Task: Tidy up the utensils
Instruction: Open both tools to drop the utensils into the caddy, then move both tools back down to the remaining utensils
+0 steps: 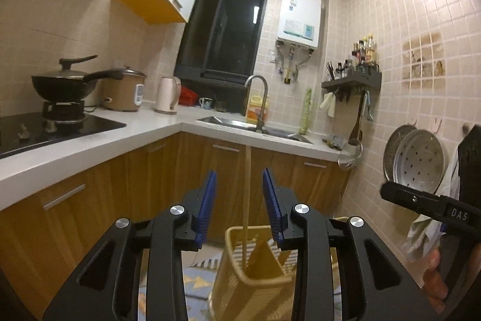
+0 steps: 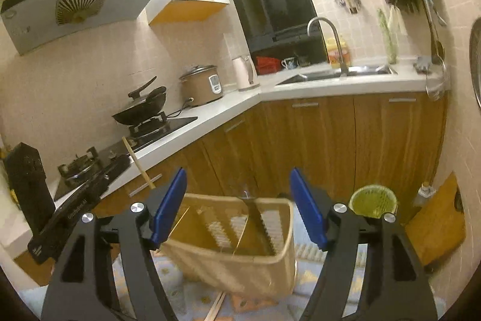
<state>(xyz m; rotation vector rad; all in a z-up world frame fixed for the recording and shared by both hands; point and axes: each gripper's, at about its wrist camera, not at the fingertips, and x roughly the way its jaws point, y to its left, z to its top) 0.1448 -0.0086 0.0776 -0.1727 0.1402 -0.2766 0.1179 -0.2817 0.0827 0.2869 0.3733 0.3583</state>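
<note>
Left gripper (image 1: 239, 202) and right gripper (image 2: 238, 206) both spread wide, gripping nothing, above yellow basket (image 2: 285, 257) with wooden chopstick (image 1: 246, 188) standing inside.

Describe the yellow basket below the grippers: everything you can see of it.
The basket is pale yellow, plastic by its look, with slotted walls and a rolled rim, open at the top. It sits low, over a patterned mat, below both open grippers; neither touches it. A long wooden stick stands up out of it, and a dark utensil leans inside. Its base is hidden.
</note>
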